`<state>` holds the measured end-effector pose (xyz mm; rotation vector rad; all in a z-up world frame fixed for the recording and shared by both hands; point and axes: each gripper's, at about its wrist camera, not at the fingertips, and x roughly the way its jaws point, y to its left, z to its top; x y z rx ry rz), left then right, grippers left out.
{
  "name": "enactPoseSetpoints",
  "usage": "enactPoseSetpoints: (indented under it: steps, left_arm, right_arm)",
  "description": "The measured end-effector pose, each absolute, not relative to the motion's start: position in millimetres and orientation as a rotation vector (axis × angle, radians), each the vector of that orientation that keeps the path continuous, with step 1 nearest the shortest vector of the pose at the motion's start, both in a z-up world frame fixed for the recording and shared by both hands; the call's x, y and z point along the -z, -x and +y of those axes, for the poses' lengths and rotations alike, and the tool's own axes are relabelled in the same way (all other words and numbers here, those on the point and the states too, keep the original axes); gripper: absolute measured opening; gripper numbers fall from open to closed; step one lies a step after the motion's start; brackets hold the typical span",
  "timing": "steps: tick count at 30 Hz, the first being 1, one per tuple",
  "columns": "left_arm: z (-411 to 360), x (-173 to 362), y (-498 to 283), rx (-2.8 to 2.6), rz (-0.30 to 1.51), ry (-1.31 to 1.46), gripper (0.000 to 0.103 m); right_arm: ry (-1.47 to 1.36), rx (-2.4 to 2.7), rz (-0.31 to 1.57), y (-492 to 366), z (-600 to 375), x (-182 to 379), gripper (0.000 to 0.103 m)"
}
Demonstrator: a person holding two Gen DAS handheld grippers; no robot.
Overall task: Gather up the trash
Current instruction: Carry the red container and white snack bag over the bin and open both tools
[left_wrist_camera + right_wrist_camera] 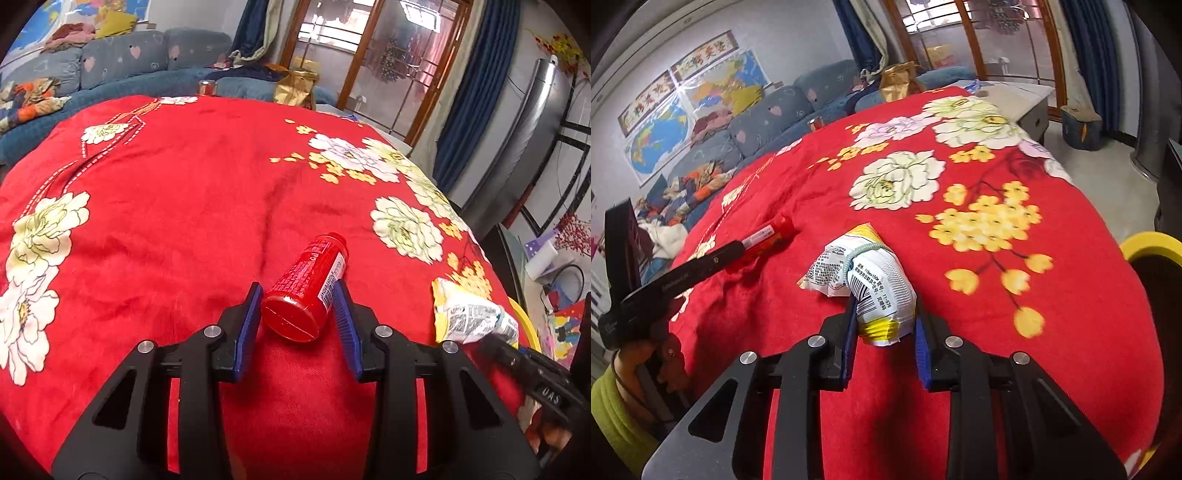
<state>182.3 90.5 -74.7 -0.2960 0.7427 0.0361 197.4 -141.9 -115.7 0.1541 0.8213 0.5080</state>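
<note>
Both pickups made, neither deposited yet

Left gripper [297, 306]: blue-padded jaws pinching small red plastic bottle with white printed label [308, 286], base end toward camera, cap end pointing to about 1 o'clock. Both pads touching bottle sides. Cannot tell whether bottle lifted clear of red floral-print cloth covering the table [177, 206] or resting on it

Right gripper [884, 325]: jaws clamped on crumpled white-and-yellow snack wrapper tied with a pale green elastic band [864, 280]. Pads pressing lower end of wrapper, rest sticking out toward 11 o'clock. Same wrapper in left wrist view at 3 o'clock of bottle, well apart from it

Yellow-rimmed round bin [1150, 247] at table edge, roughly 3 o'clock in right wrist view, likely the drop target. Inside too dark to tell contents

Remaining, as judged:
- carry wrapper over to bin, release
- carry bottle over to bin, release
- check far edge: small metallic can [207, 88] and gold paper bag [297, 86] at 12 o'clock in left wrist view; unclear whether on the table or behind it, or whether counted as trash

No other loose litter visible on cloth. Roughly halfway: grasp phase looks done, transport and drop pending. Bottle round and smooth, grip near base only, so possible pivot or slip on transfer
</note>
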Motion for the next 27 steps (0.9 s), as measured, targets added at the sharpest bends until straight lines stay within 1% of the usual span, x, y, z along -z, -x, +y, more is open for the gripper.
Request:
enactPoseSetpoints:
  steps: [16,27]
  left_arm:
    - [19,36,-167,0.137,0.683,0.217,0.029]
    - [-30,23,-168,0.23,0.667,0.163,0.029]
  right_arm:
    - [-0.225,-0.407,0.727,-188,-205,89,0.024]
    - [-0.26,-0.326,0.69,-183,-252,80,0.024]
